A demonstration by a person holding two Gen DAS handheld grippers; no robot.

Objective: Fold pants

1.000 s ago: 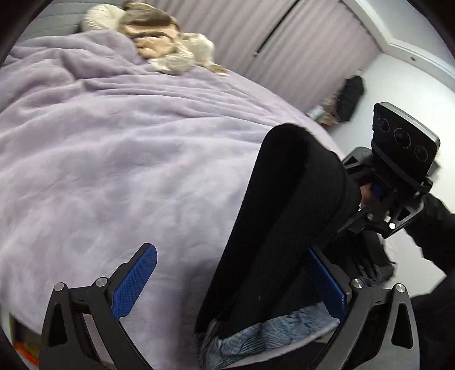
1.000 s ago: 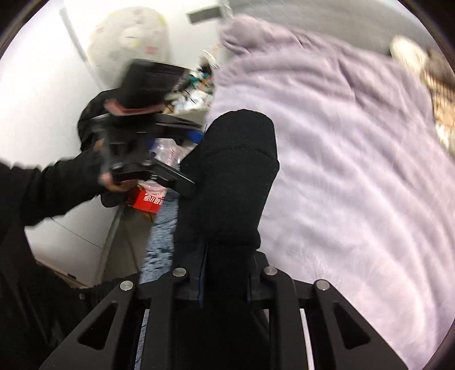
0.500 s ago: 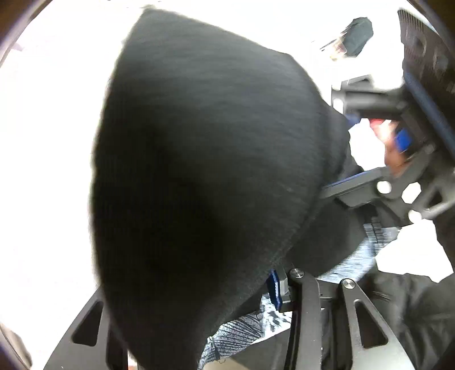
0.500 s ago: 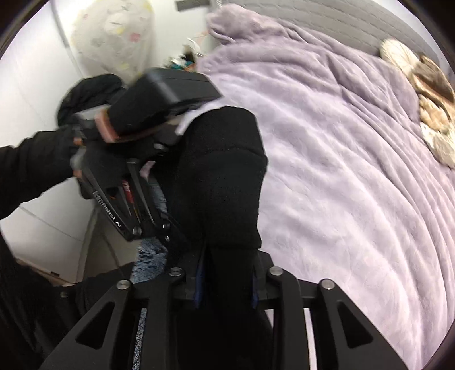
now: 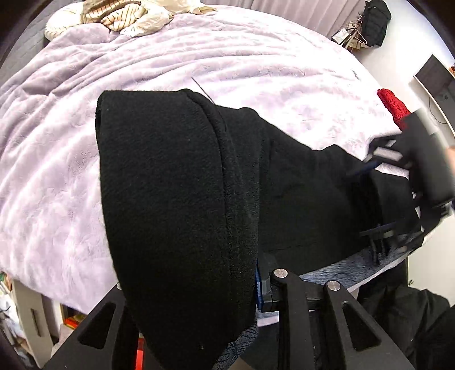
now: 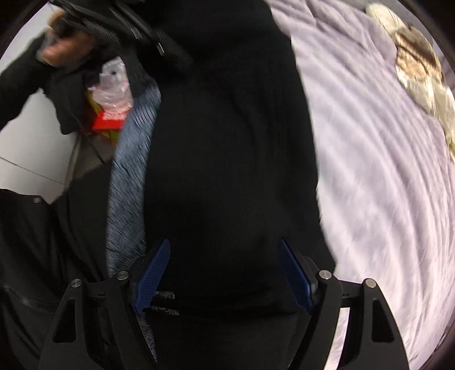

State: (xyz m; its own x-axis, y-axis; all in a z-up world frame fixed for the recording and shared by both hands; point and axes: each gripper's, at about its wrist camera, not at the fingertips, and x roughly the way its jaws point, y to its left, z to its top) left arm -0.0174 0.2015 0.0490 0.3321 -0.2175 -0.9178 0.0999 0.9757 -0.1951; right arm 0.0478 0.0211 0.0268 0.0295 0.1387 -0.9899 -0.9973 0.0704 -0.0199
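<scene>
The left gripper [image 5: 227, 287] had just been closing, and its fingers pinched the black pants [image 5: 182, 205]. The right gripper [image 6: 224, 273] had just been opening, and its fingers stood wide with the pants between them, not squeezed. The pants hung in a bunch over the near edge of the bed [image 5: 57, 159]. No neat fold showed yet; they needed laying flat. A grey cloth [image 6: 128, 182] lay underneath. A red thing [image 5: 394, 104] sat at two o'clock, and a heap of clothes [image 5: 113, 14] far off at eleven.
</scene>
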